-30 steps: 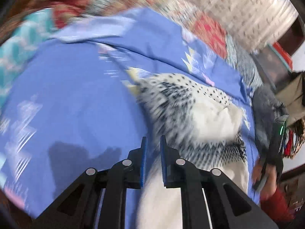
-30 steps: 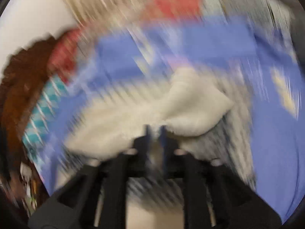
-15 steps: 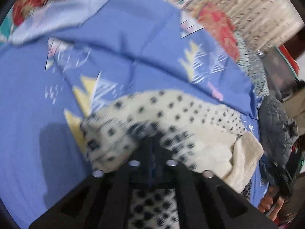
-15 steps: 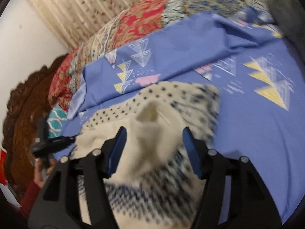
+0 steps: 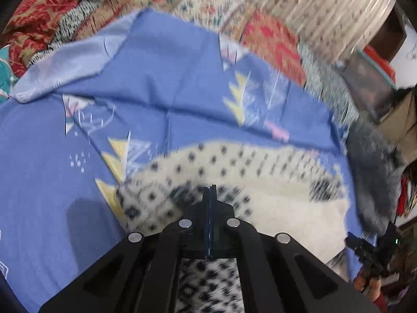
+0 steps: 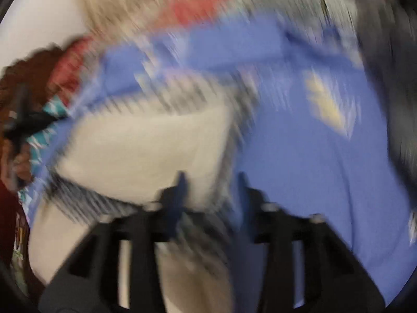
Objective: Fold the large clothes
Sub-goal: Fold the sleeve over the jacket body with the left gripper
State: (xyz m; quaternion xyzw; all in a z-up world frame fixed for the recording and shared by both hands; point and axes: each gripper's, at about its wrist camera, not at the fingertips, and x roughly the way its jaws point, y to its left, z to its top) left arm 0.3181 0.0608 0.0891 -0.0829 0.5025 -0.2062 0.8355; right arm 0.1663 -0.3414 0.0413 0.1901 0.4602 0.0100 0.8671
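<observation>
Left gripper (image 5: 209, 190): fingers pressed flat together, no gap visible. Spotted fabric runs under its body and ahead of the tips; can't tell if any cloth is caught between the pads.

Right gripper (image 6: 211, 182): fingers spread apart, cream fabric lying between and below them, nothing pinched. Right wrist view is heavily motion-blurred, so fine detail is lost.

Garment (image 5: 260, 182): large cream fleece piece with a dark spot pattern, plain cream side turned up on part of it. It lies on the blue bedsheet (image 5: 39, 169), toward the near edge of the bed and closer to its right edge in the left wrist view.

Sheet has yellow and white triangle prints. A red patterned quilt (image 5: 39, 13) sits along the far edge. Dark grey fluffy cloth (image 5: 372, 167) lies at the right edge, just beside the garment.
</observation>
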